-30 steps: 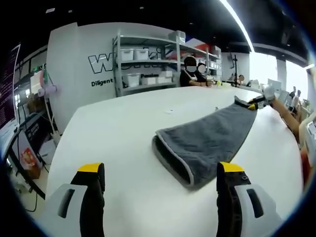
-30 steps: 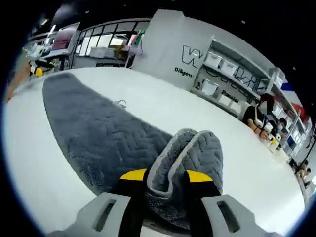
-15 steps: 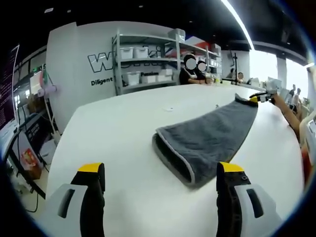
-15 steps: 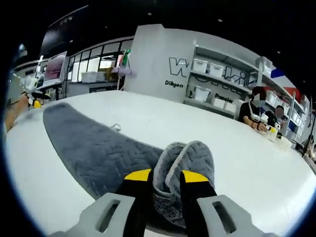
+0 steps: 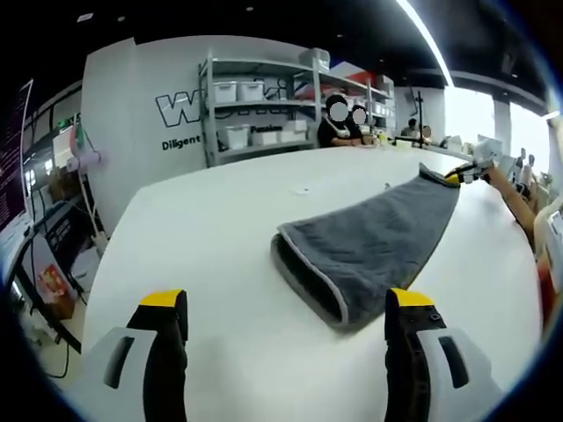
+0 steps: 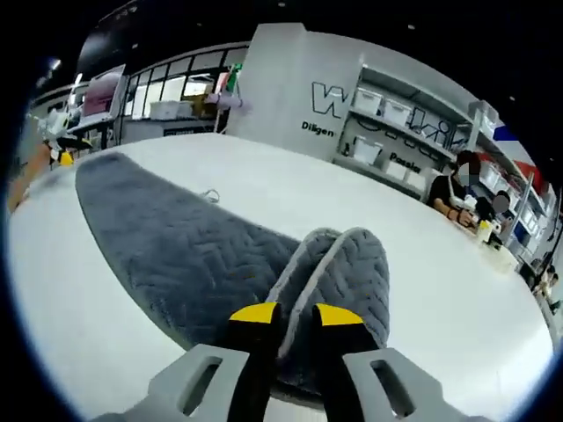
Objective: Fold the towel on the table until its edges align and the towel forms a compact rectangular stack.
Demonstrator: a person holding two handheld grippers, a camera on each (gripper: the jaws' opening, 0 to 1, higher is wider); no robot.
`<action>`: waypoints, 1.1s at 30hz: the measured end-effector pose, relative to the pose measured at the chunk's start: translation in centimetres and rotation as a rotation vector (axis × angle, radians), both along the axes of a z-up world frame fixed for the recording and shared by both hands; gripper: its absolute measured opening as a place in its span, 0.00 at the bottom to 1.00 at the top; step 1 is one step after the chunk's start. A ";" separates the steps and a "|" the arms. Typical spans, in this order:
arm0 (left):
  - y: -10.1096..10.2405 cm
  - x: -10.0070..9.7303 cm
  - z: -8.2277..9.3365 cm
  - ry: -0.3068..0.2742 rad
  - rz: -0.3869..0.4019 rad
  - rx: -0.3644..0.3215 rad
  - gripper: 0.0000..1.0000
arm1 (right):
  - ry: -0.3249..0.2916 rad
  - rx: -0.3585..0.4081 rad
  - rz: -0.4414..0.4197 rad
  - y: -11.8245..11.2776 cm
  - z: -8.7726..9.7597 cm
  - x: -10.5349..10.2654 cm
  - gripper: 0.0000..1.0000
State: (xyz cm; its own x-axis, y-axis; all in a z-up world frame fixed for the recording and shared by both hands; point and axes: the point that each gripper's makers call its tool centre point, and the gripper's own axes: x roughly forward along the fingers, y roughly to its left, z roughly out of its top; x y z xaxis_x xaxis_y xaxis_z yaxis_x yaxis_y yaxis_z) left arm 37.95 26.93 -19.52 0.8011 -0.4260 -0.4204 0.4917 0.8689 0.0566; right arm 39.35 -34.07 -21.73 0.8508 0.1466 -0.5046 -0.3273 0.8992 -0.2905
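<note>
**Desk:** Where is the towel?

**Me:** From my left gripper view the grey towel [image 5: 369, 246] lies stretched across the white table [image 5: 211, 237], which I'll use as my landmark. Its near end is doubled over into a rounded fold with a pale hem, sitting toward the middle of the table. The far end runs out to the table's far right edge, where a second yellow-tipped gripper [image 5: 457, 176] has hold of it, with a person's forearm behind it.

**Desk:** And your left gripper?

**Me:** The left gripper [image 5: 286, 303] hangs over the near part of the table with its jaws spread wide and nothing between them. The folded end of the towel is just beyond its right jaw, not touching.

**Desk:** The right one?

**Me:** In my right gripper view the right gripper [image 6: 288, 315] has its yellow-tipped jaws drawn close together, pinching a bunched, folded bit of the towel [image 6: 176, 246] between them. The rest of the towel trails off flat over the table [image 6: 422, 290] toward its far left edge, where I see the other gripper [image 6: 63, 156] as a small yellow tip.

**Desk:** Anything past the table?

**Me:** A white wall with dark lettering, and metal shelves [image 5: 255, 110] holding white bins. People are seated at the table's far side beside those shelves. A small pale scrap lies on the table beyond the towel; I can't tell what it is.
</note>
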 end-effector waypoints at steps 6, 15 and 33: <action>0.1 0.0 0.0 0.000 -0.001 0.001 0.91 | 0.016 0.037 -0.025 -0.5 -0.2 -0.1 0.00; 0.2 0.0 0.2 -0.009 0.007 0.005 0.90 | -0.085 0.144 0.058 1.3 3.0 -0.5 0.00; 0.4 0.1 0.3 -0.016 0.011 0.002 0.89 | 0.033 0.007 0.237 4.0 0.3 -2.2 0.01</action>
State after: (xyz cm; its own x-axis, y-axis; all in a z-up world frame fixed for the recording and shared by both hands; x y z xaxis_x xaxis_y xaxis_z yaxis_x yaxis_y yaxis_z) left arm 38.05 27.29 -19.23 0.8126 -0.4159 -0.4083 0.4809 0.8743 0.0665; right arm 37.17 -30.03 -21.44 0.7754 0.3438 -0.5296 -0.5384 0.7982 -0.2701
